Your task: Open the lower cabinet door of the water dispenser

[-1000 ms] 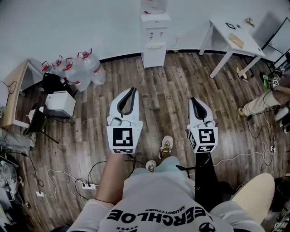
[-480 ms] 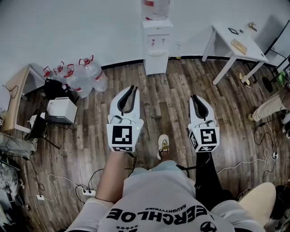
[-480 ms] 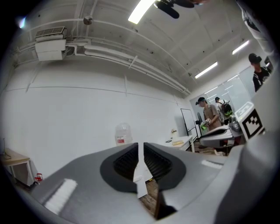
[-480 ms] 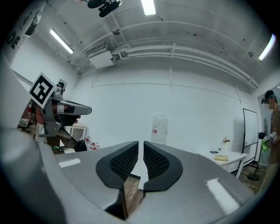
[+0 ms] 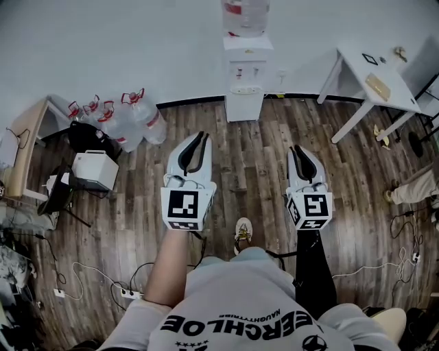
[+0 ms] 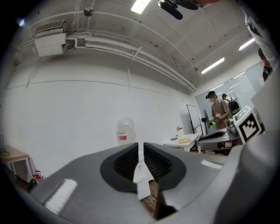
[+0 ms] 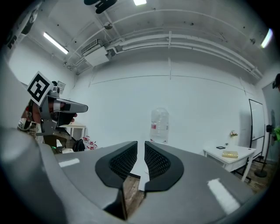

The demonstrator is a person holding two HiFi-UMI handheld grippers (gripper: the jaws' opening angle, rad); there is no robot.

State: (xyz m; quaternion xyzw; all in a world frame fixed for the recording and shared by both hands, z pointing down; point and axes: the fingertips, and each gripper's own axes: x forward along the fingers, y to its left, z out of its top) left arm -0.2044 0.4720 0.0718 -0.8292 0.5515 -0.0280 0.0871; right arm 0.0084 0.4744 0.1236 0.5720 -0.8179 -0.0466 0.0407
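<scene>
The white water dispenser (image 5: 245, 75) stands against the far wall with a bottle (image 5: 245, 15) on top. Its lower cabinet door (image 5: 244, 107) looks closed. Both grippers are held level over the wood floor, pointing at it from well short. My left gripper (image 5: 199, 139) has a narrow gap between its pads and holds nothing. My right gripper (image 5: 296, 151) is a little open; its jaws have just been opening, with nothing between them. The left gripper view shows my left gripper (image 6: 140, 144) below the bottle (image 6: 125, 131). The right gripper view shows my right gripper (image 7: 141, 142) and the bottle (image 7: 159, 124).
Several water jugs (image 5: 127, 113) stand left of the dispenser, with a white box (image 5: 96, 170) and a wooden desk (image 5: 24, 144) further left. A white table (image 5: 374, 75) stands at the right. Cables and a power strip (image 5: 130, 293) lie on the floor. A person's leg (image 5: 411, 186) shows at the right edge.
Both grippers and the head camera have moved forward across the floor. The dispenser, the jugs and the table now sit lower and nearer in the head view.
</scene>
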